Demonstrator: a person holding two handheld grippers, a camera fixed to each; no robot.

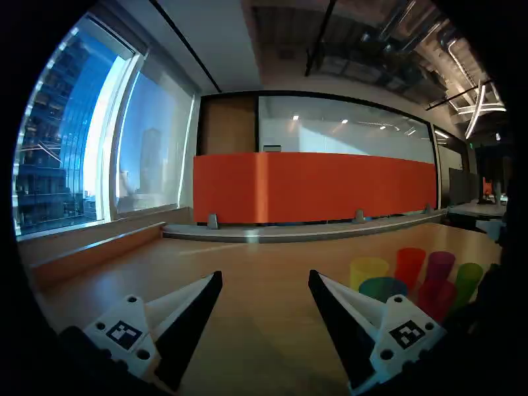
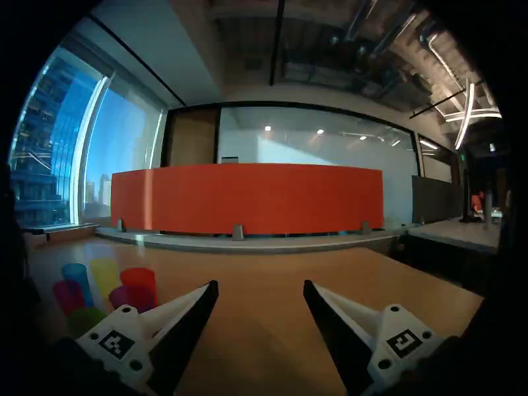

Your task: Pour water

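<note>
**Operator:** Where are the cups sitting right now?

**Guide:** They are standing upright in a tight cluster of coloured cups [image 1: 409, 280] on the wooden tabletop [image 1: 264, 251]. You are seeing them off to the right of your left gripper [image 1: 264, 273] and low on the left beside your right gripper [image 2: 259, 282]. I am judging that the cluster is lying between your two hands, well short of the orange partition [image 1: 317, 188].

**Operator:** And what are the fingers doing?

**Guide:** Both pairs are standing spread wide and pinching nothing, and you are holding them over bare wood.

**Operator:** How is a cup going to feel once it is in the fingers?

**Guide:** They are looking like thin, translucent plastic, so I am expecting them to be light, smooth and a little springy. If you are squeezing hard, the wall is likely to be buckling. If you are squeezing too gently, the cup may be slipping.

You are best taking one by its side wall, around the middle, with the fingers on opposite sides and the cup upright. The cups are crowding each other. An outer one, such as the yellow cup [image 1: 368, 269] or the red cup [image 2: 140, 280], is giving you more room.

I cannot tell whether any cup is holding water. A filled one will be feeling heavier and will be sloshing when tipped.
</note>
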